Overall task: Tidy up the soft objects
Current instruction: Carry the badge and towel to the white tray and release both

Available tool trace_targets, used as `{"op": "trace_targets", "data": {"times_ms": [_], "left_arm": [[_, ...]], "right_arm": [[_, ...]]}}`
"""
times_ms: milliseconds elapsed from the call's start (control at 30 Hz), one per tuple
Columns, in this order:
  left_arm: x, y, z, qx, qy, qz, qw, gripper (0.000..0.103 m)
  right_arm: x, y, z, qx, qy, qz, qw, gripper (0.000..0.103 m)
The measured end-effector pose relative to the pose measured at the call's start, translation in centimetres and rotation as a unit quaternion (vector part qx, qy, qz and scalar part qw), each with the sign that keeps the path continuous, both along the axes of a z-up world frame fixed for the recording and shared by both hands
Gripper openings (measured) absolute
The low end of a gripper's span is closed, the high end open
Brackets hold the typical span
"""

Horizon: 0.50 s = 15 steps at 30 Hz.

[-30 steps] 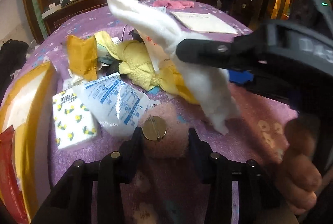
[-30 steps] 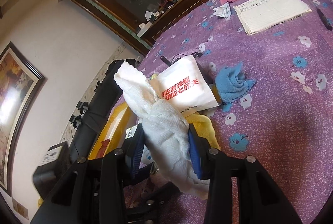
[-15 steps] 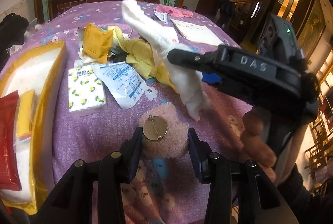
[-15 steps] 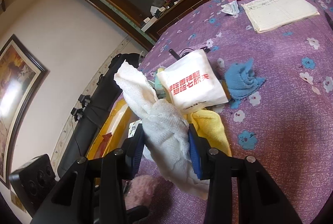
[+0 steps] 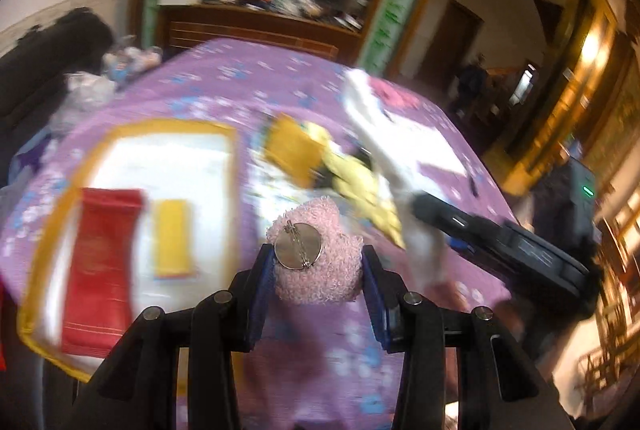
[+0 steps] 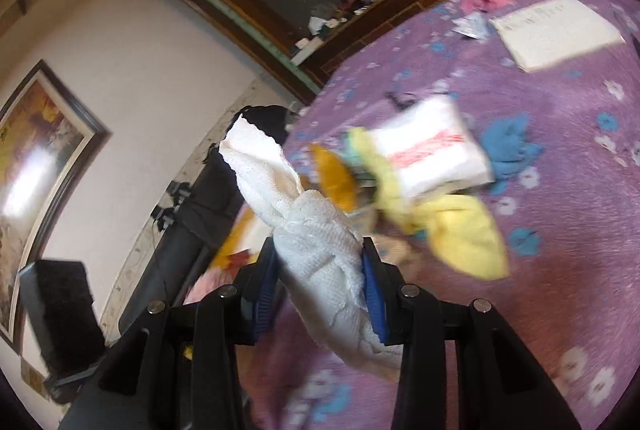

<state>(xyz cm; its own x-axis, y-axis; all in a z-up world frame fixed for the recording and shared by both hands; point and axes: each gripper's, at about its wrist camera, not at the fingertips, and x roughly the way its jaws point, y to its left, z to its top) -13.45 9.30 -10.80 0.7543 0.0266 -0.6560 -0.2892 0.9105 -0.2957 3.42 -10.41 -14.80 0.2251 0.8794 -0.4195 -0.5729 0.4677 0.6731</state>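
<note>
Both hands have lifted: left gripper [image 5: 318, 262] clamps the fuzzy pink brooch [image 5: 316, 262], right gripper [image 6: 320, 266] the white knitted cloth [image 6: 316, 254]; next, I judge, the yellow-rimmed tray [image 5: 132, 128] at ten o'clock.

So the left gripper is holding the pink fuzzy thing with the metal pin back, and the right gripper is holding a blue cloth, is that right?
Not quite. The right gripper is holding a white cloth, not a blue one; the right wrist view shows it clamped between the pads. The blue cloth lies on the purple tablecloth. The rest stands: the left gripper holds the pink fuzzy thing with the metal pin back.
</note>
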Motion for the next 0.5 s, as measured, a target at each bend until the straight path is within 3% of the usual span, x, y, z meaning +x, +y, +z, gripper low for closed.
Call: {"op": "trace_targets", "data": {"times_ms": [267, 500], "left_arm": [[-1.9, 8.2, -0.6, 0.017, 0.008, 0.095, 0.9953, 0.044], [-0.4, 11.8, -2.6, 0.031, 0.044, 0.106, 0.9929, 0.044]], "right_arm": [[-1.9, 9.6, 1.8, -0.032, 0.004, 0.085, 0.996, 0.039], [-1.0, 18.7, 1.2, -0.072, 0.015, 0.106, 0.992, 0.039]]}}
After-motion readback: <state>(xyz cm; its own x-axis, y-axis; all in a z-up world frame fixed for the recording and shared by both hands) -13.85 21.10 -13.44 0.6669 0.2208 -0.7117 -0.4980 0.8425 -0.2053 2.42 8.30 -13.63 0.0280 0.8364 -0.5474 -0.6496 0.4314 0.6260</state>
